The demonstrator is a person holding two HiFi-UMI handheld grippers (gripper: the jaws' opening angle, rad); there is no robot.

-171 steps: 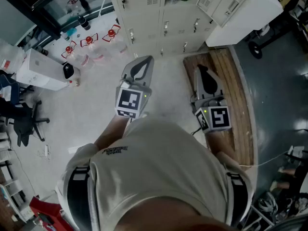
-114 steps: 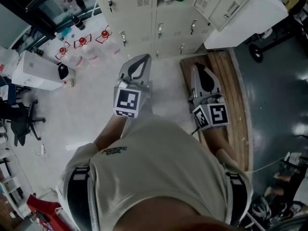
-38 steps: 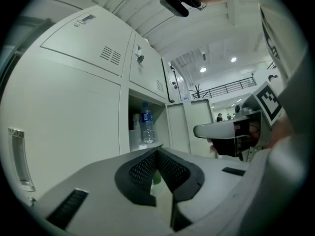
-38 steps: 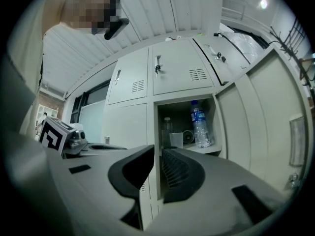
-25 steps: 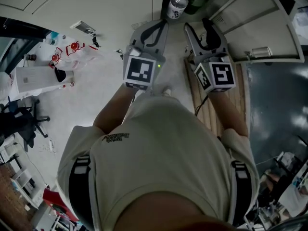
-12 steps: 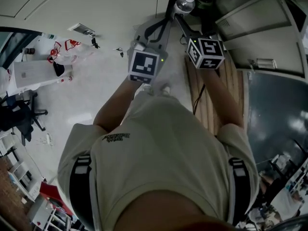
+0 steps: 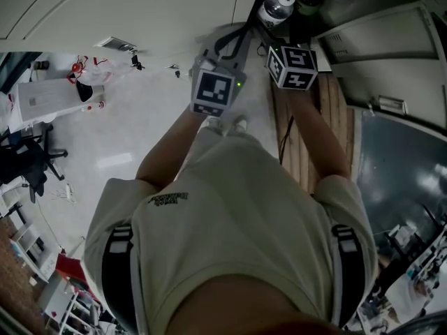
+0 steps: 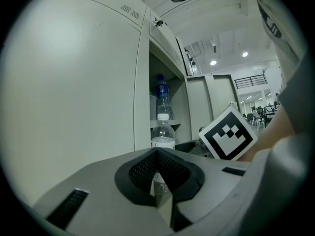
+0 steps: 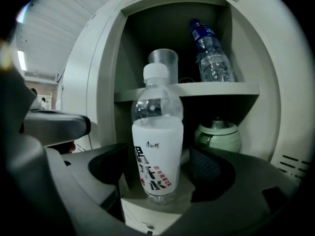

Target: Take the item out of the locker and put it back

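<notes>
The bottle [image 9: 157, 146] stands in the middle of the right gripper view, at the front edge of the open locker [image 9: 98, 107], on its low floor. In the head view it is at the top, a bit right of the middle [image 7: 278, 7].

It looks like smooth, round plastic with a white wrap and a white cap. I think it could slip, and it could squash if squeezed hard. If it is full, it will be a bit heavy. The best place to hold it is the wide, straight part with the wrap, not the thin neck.

The right claw [image 9: 157, 166] has just been opening. Now its 2 jaws are wide apart, 1 on each side of the bottle, and they are not pressing on it.

The left claw [image 8: 157, 152] is closed and holds nothing.

Behind the bottle sits a green pot [image 9: 217, 134]. A cup [image 9: 163, 63] and a blue-capped bottle [image 9: 211, 53] are on the shelf [image 9: 221, 89] above.
</notes>
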